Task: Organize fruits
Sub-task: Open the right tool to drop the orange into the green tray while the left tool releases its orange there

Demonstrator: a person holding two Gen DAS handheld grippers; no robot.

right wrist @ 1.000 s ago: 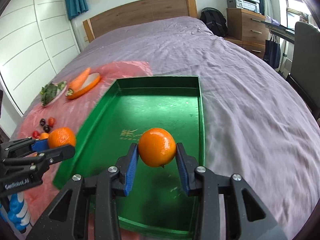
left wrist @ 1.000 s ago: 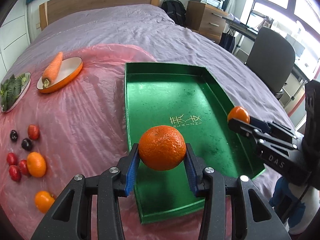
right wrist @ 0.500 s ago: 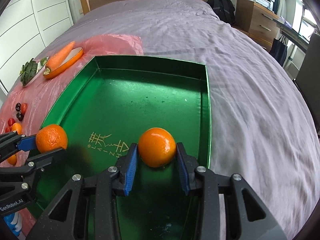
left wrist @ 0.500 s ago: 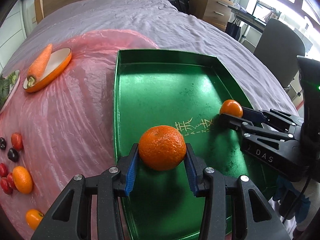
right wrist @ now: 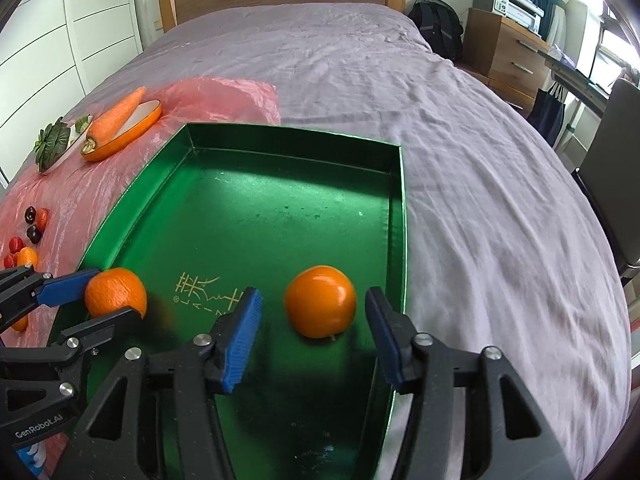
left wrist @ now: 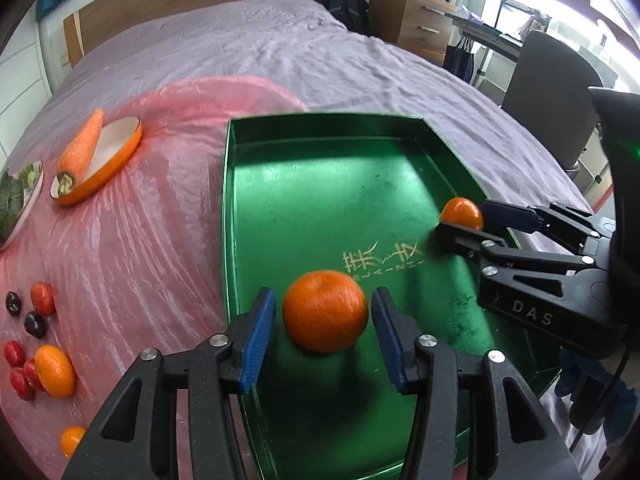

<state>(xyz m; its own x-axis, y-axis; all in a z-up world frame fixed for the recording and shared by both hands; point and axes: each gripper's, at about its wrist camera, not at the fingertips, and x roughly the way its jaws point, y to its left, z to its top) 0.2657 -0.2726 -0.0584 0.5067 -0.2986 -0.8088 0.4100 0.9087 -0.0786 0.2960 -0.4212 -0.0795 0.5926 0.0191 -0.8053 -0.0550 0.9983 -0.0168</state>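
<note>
A green tray (left wrist: 320, 184) lies on the bed. My left gripper (left wrist: 323, 300) hangs low over its near left part. Its jaws are opening, and a rough-skinned orange (left wrist: 325, 310) sits blurred between the blue pads with a small gap on each side. My right gripper (right wrist: 313, 294) is over the tray's (right wrist: 280, 208) near right part. Its jaws are opening wide around a smooth orange (right wrist: 320, 306), which rests on the tray floor clear of both pads. Each wrist view also shows the other gripper (left wrist: 464, 220) (right wrist: 115, 293) with its orange (left wrist: 460, 212) (right wrist: 115, 292).
A pink plastic sheet (left wrist: 140, 240) left of the tray carries a carrot (left wrist: 80, 148) on an orange dish, a plate of greens (left wrist: 16, 200), small oranges (left wrist: 54, 370) and dark and red small fruits (left wrist: 36, 312). An office chair (left wrist: 556, 92) stands beside the bed.
Both grippers sank toward the tray floor. Half a second ago each was shut on its orange; now both have parted and the oranges are loose between the pads.
</note>
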